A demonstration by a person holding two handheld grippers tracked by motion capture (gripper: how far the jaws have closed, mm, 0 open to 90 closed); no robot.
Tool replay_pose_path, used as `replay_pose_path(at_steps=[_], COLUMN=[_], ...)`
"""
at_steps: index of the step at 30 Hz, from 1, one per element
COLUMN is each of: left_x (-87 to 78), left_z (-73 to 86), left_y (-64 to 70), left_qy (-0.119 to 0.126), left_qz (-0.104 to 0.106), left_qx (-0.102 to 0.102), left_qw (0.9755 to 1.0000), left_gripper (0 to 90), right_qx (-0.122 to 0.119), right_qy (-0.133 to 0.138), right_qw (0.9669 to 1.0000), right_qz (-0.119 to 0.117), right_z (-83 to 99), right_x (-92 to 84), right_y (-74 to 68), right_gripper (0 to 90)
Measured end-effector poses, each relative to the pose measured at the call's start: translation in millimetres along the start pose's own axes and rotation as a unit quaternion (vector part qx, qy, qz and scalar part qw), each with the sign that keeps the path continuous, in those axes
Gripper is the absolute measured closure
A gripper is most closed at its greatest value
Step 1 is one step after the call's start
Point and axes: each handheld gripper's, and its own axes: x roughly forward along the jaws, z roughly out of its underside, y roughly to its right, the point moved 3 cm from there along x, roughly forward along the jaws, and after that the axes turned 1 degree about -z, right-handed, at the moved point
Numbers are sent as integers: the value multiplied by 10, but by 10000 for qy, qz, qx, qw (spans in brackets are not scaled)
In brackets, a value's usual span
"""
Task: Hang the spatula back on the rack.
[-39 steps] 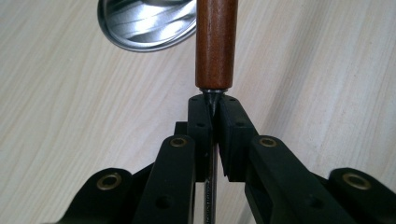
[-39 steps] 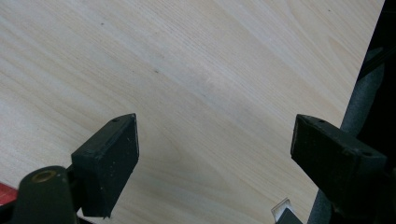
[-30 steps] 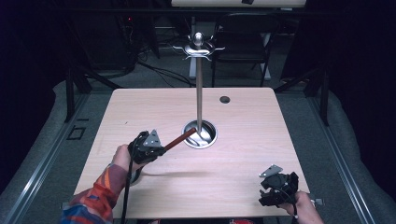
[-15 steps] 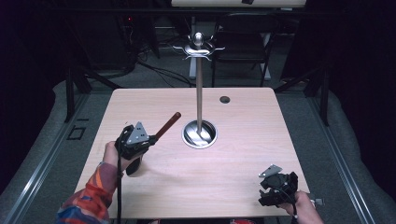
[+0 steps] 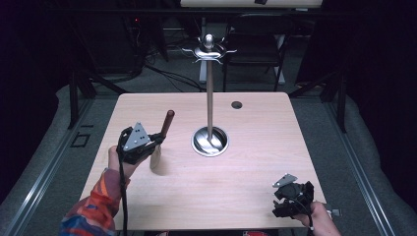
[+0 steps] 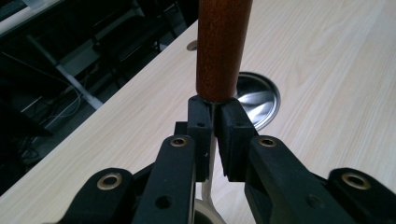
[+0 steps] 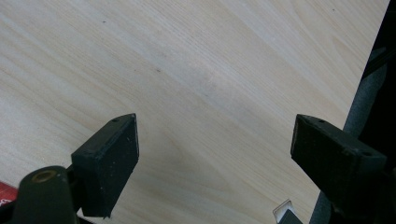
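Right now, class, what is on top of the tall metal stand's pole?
The stand carries a round knob above a ring of curved hooks. Nothing visibly hangs there, though the dark background could hide something small.

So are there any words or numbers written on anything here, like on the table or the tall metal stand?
None: no words, numbers or signs can be read.
The table is bare wood.
The metal stand is plain.
The wooden handle held in the left tool carries no label.
The open right tool shows no markings.
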Motion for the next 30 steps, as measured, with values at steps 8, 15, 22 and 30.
replay_pose_path(at_steps=[8,15,22,30], left_x=[14,38,81,134], left_z=[-87,-161,-218,-316], left_y=[-54,-79,-114,-161], left_qy=[266,346,342,358], left_qz=[45,19,-64,-147], left_qx=[-323,-535,-748,-962], left_qw=[9991,9980,9966,9946], left_gripper=[842,841,841,841], right_qx=[-6,4,0,19], right_qy=[-17,3,-29,-26], right_qw=[10000,10000,10000,10000], right_qz=[-3,-6,11,32], right_z=[3,5,8,6], right_x=[-2,0,-9,-5], right_y=[2,-2,-2,-1], right_gripper=[149,149,149,149])
